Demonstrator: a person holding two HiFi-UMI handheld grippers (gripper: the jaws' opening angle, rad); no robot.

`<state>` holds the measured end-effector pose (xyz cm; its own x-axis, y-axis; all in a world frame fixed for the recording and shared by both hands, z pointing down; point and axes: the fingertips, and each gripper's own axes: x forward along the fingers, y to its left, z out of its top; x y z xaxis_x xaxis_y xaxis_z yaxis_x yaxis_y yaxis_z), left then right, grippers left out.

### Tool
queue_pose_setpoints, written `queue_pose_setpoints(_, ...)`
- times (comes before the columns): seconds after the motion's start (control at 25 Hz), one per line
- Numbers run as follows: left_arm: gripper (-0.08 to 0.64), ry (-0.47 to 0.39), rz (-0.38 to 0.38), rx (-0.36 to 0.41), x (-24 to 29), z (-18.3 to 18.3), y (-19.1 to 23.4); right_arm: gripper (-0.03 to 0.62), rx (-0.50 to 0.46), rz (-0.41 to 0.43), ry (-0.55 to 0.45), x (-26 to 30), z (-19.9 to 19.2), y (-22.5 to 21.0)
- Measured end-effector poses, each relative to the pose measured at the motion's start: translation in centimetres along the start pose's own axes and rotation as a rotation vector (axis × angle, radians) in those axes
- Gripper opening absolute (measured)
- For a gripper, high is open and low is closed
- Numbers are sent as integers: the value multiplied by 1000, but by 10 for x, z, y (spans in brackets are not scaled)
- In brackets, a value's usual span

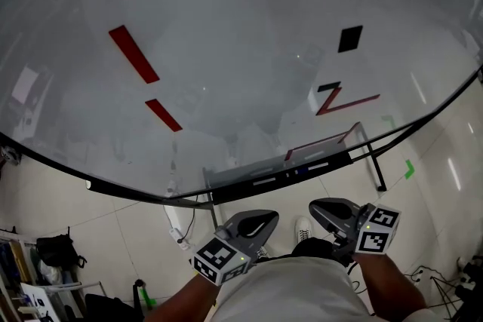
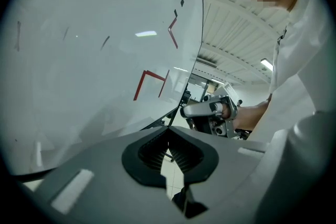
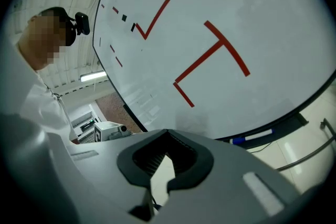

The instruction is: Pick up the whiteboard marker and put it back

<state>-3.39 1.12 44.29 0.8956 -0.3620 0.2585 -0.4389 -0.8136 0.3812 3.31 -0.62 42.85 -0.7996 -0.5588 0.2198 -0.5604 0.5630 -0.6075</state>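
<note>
I see the whiteboard marker [image 3: 256,137], a slim white barrel with a blue cap, lying flat on the black tray [image 3: 294,122] under the whiteboard [image 3: 236,18]. My left gripper [image 2: 168,134] and right gripper [image 3: 167,136] are both clenched on nothing, well apart from it.

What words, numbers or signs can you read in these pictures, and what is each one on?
"Z"-like mark, black and red tape, on the whiteboard.
"T"-like shape, red tape, same whiteboard.
Red check mark, same whiteboard.
Patterned cube: squares only, no letters.
Whiteboard marker: any print too small to read.
No true words or numbers readable.
</note>
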Motion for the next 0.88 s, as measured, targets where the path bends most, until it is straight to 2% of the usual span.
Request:
queue_pose_setpoints(0.24,17,-20,42,-14,-4,-5,-13,2,-10,34,30,-6,-10,11)
queue_pose_setpoints(0.6,17,-74,210,-56,14,-10,-41,2,-79,120,101,-43,-7,0)
queue_pose_setpoints(0.76,17,-85,288,-58,26,-15,-61,2,-68,184,105,-69,-7,-7)
queue_pose_setpoints(0.88,17,-90,343,-61,34,-20,-73,2,-97,231,137,-83,-10,-7)
